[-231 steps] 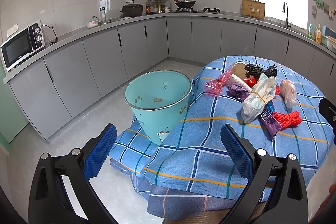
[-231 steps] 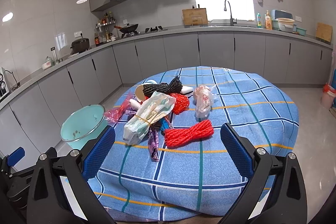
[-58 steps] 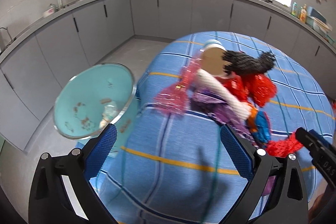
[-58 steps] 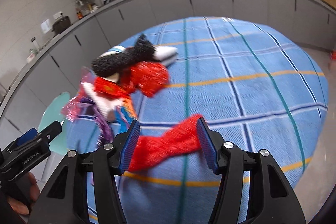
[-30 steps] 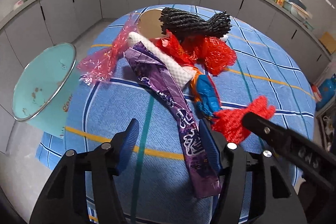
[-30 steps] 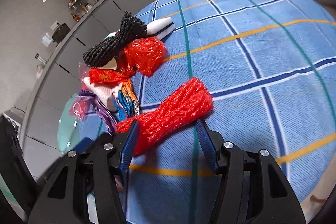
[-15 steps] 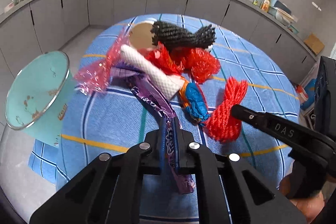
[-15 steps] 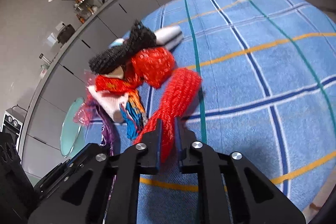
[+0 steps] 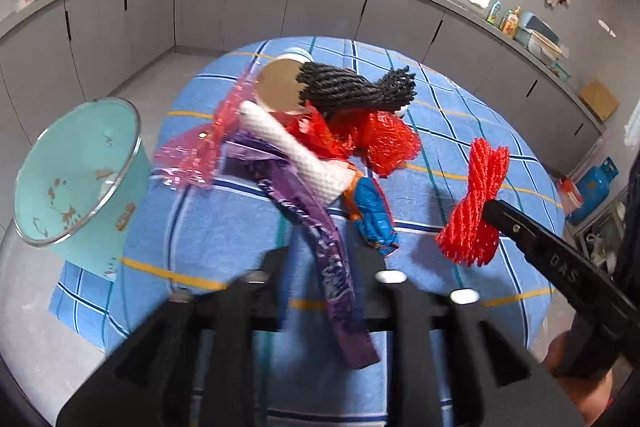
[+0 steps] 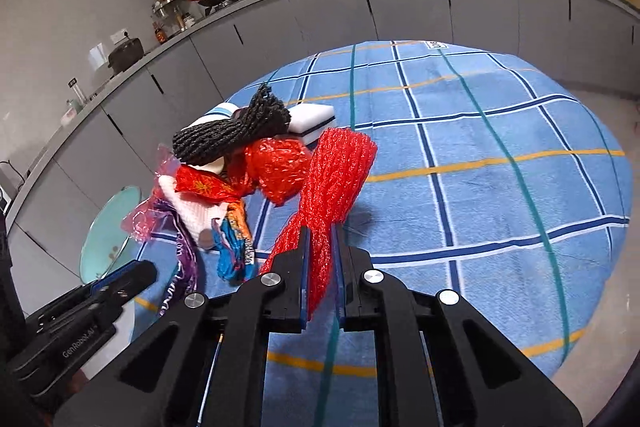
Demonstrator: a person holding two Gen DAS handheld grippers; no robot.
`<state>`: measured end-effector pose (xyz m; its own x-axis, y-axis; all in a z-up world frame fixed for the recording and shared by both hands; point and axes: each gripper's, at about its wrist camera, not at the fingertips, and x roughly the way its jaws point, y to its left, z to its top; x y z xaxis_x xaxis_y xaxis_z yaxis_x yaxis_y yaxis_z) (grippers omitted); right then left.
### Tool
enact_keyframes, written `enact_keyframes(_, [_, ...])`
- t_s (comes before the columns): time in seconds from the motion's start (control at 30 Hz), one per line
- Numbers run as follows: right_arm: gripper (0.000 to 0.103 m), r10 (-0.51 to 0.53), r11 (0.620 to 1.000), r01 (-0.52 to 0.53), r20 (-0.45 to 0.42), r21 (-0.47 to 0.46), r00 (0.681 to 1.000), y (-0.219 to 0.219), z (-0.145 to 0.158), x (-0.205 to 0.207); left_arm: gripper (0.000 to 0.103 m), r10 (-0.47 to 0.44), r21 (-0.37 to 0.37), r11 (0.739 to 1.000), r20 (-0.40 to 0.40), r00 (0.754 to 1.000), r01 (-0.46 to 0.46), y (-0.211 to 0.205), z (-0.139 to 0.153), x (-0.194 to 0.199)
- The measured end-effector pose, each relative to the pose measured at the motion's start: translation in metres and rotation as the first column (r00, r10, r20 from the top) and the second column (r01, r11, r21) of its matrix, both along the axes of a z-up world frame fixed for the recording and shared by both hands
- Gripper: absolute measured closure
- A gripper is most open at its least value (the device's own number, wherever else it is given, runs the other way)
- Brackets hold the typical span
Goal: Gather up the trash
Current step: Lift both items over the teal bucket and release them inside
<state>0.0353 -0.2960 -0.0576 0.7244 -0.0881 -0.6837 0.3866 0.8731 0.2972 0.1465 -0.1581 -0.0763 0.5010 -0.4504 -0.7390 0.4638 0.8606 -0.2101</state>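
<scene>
My left gripper (image 9: pixel 328 259) hovers over the near edge of the table with its jaws opening. A long purple wrapper (image 9: pixel 320 227) runs between the blurred fingers, which stand apart from it. My right gripper (image 10: pixel 320 239) is shut on a red mesh net (image 10: pixel 336 179), which hangs lifted off the blue checked tablecloth (image 10: pixel 480 187). The same red mesh net (image 9: pixel 476 203) shows at the right of the left wrist view. A teal bin (image 9: pixel 80 179) stands beside the table on the left.
A trash pile lies mid-table: a black mesh net (image 9: pixel 352 91), a white foam sleeve (image 9: pixel 296 151), a red bag (image 9: pixel 384 143), a blue wrapper (image 9: pixel 372 207) and pink film (image 9: pixel 192 155). A white sponge (image 10: pixel 312 119) lies behind it. Grey kitchen cabinets ring the room.
Both grippers closed, the left on the purple wrapper, the right on the red net. The right has since risen and rolled with the net; the left jaws have spread apart again.
</scene>
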Motion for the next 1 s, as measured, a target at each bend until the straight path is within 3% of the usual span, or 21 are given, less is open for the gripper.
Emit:
enact_keyframes(0.13, [0.092,0.0,1.0,0.0,-0.007,-0.004,1.0,-0.003,-0.002,0.0,0.055,0.003,0.033,0.999,-0.025,1.0,-0.002,-0.018,-0.011,0.002])
enact_keyframes(0.2, [0.092,0.0,1.0,0.0,-0.013,0.005,1.0,-0.004,-0.005,0.0,0.055,0.017,0.072,0.997,-0.034,0.999,-0.015,-0.024,-0.019,0.004])
enact_keyframes(0.27, [0.092,0.001,1.0,-0.001,-0.016,0.013,1.0,-0.006,-0.007,0.0,0.062,0.032,0.105,0.994,-0.062,0.998,-0.025,-0.025,-0.031,0.007])
enact_keyframes(0.33, [0.092,0.003,1.0,-0.003,-0.015,0.013,1.0,-0.005,-0.007,0.0,0.084,0.024,0.126,0.992,-0.031,0.999,-0.02,-0.025,-0.03,0.004])
enact_keyframes(0.4, [0.092,0.004,1.0,-0.004,-0.012,0.015,1.0,-0.004,-0.007,0.0,0.086,0.022,0.107,0.994,-0.041,0.999,-0.018,-0.02,-0.029,0.006])
enact_keyframes(0.7, [0.092,0.011,1.0,-0.01,0.065,-0.02,0.998,0.003,0.024,-0.007,0.088,-0.05,0.095,0.995,0.123,0.991,0.039,0.017,0.009,-0.027])
enact_keyframes(1.0, [0.092,0.126,0.992,-0.121,0.119,-0.047,0.985,0.04,0.048,0.012,0.088,0.041,0.059,0.997,0.258,0.965,-0.058,0.073,0.052,-0.024])
